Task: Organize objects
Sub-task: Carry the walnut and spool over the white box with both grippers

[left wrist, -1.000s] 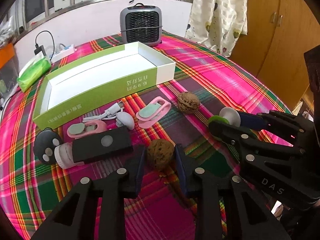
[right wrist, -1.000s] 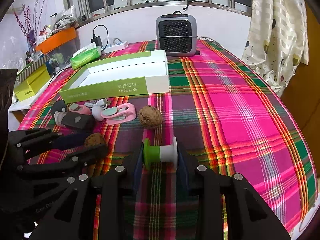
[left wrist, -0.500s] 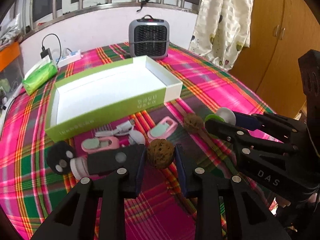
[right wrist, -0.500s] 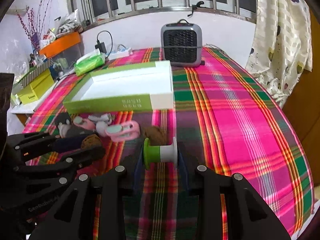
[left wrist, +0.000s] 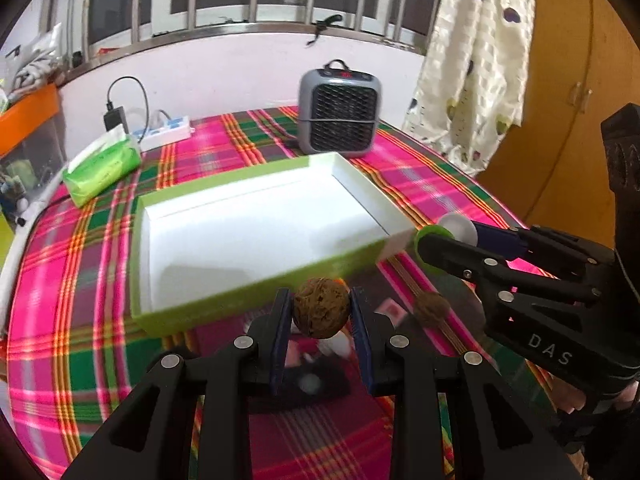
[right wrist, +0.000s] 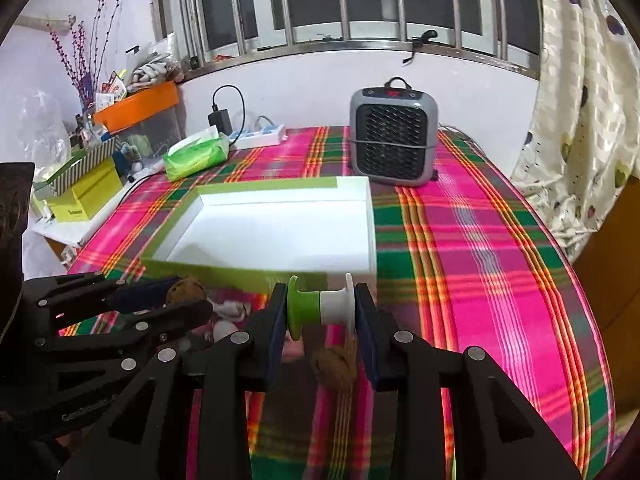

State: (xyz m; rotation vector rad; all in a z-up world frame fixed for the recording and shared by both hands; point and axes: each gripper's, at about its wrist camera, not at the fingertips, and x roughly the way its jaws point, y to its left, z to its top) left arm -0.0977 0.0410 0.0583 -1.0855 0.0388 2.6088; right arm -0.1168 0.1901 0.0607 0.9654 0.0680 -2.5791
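left gripper (left wrist: 320,312) clamps a wrinkled brown walnut (left wrist: 321,307), right gripper (right wrist: 321,309) a green-white plastic spool (right wrist: 320,306); the shallow green-rimmed white box (left wrist: 256,280) lies just ahead, probably slightly below both.

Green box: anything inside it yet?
The green box shows only bare white floor in both wrist views; nothing lies in it. The strip just behind its near wall is hidden. The walnut and spool are gripped in front, not inside.

Window (right wrist: 360,4): barred, dark, above the white wall (right wrist: 304,92).
Curtain (right wrist: 580,100): patterned, right of the window.
Wardrobe (left wrist: 568,92): wooden, beside the curtain.
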